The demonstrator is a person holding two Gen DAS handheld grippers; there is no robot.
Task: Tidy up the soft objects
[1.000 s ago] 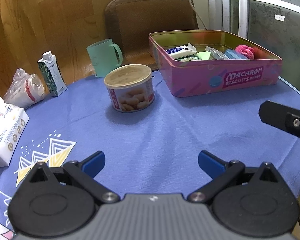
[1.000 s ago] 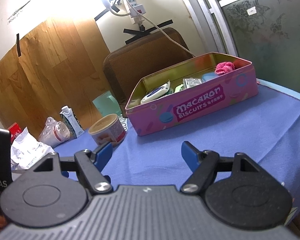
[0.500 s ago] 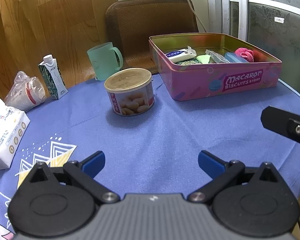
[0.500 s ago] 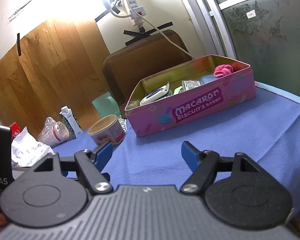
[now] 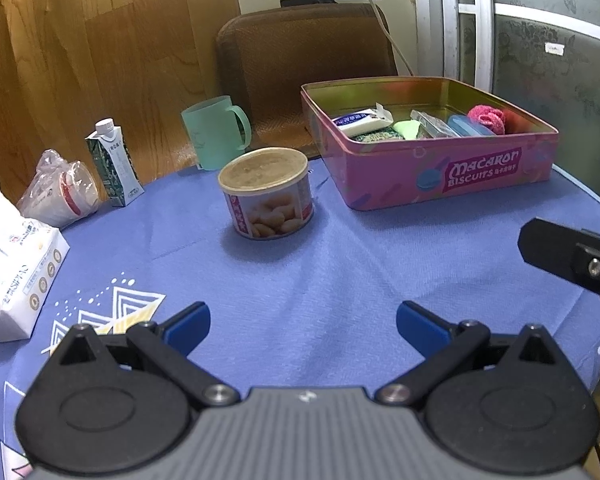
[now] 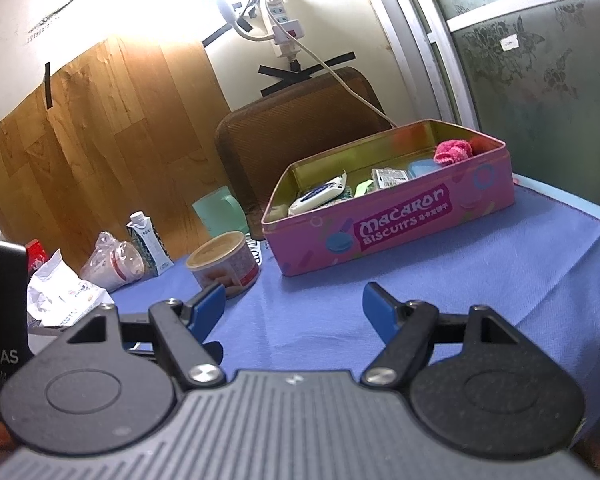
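Tin (image 5: 452, 178) holds soft items; both hand-held grippers gape empty.

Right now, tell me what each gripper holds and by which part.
Nothing is held. The left gripper and right gripper are both open, with only tablecloth showing between their fingers.
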